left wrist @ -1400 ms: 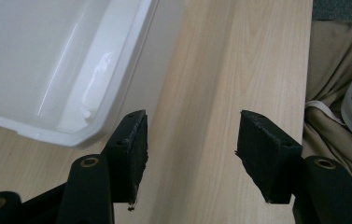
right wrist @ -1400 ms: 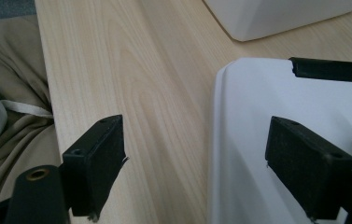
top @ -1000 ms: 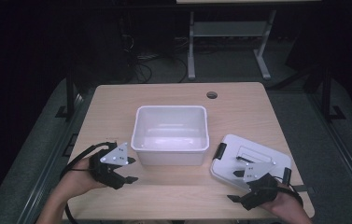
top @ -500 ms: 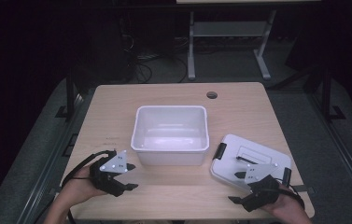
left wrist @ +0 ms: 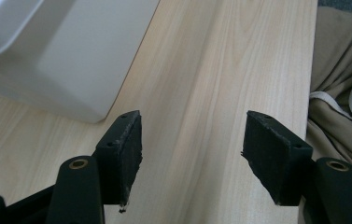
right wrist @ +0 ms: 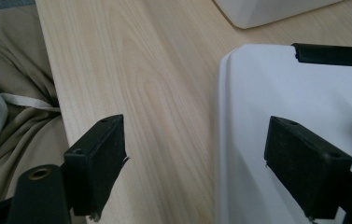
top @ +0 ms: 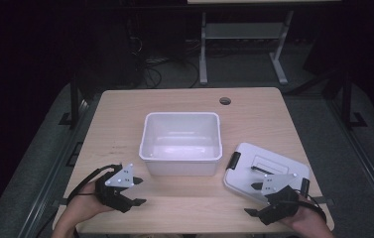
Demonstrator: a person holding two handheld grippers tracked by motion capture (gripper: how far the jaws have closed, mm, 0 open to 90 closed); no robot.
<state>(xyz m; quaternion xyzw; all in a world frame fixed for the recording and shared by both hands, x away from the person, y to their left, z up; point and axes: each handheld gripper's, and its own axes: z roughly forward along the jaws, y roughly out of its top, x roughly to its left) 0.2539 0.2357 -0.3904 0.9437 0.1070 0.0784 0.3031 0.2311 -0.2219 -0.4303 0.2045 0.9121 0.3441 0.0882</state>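
At the near left edge of the counter [top: 184,213], the left gripper [top: 134,191] has sunk toward the wood, its jaws just opening further, empty. The right gripper [top: 256,199] hangs open and empty over the lid [top: 254,166]'s near corner, short of grasping. Its own view shows the lid's black latch [right wrist: 332,53] up close; farther off sits the white bin [top: 181,144].

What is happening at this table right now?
A person holds a gripper in each hand at the near edge of the wooden table. The left gripper, jaws just opening and holding nothing, sits beside the open white bin. The right gripper is open, one jaw over the white lid lying flat.
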